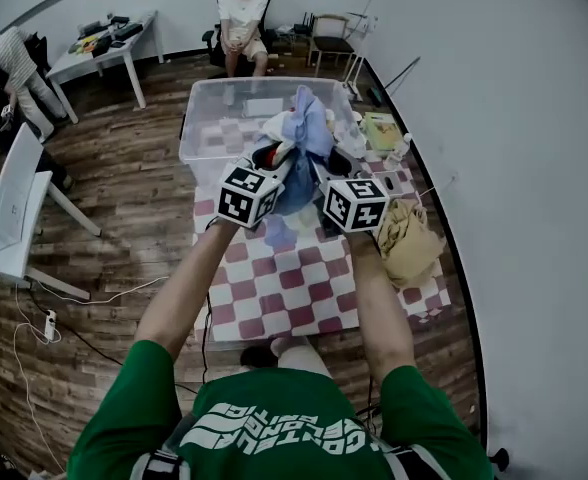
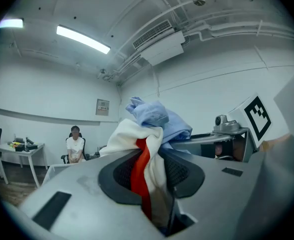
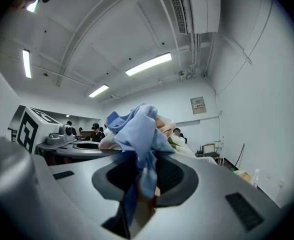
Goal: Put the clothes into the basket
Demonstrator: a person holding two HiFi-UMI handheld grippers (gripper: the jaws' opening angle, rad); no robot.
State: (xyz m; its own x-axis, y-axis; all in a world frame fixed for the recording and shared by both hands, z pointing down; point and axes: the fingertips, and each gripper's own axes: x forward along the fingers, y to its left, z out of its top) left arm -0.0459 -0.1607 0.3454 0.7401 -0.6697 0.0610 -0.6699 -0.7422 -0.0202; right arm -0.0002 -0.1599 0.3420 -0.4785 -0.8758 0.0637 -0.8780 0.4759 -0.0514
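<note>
While the left gripper (image 2: 151, 156) and the right gripper (image 3: 141, 171) each pinch it, one clothes bundle (image 1: 299, 133) hangs at the basket's (image 1: 206, 118) near rim. One tan garment (image 1: 409, 240) lies apart — at the table's (image 1: 274, 298) right edge.

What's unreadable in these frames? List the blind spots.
Head view: grip of left gripper and right gripper, behind their marker cubes and the clothes bundle.
Head view: basket near floor, behind the bundle.
Gripper views: garment count; cloth is bunched.
Head view: small items at table right edge, too small.
</note>
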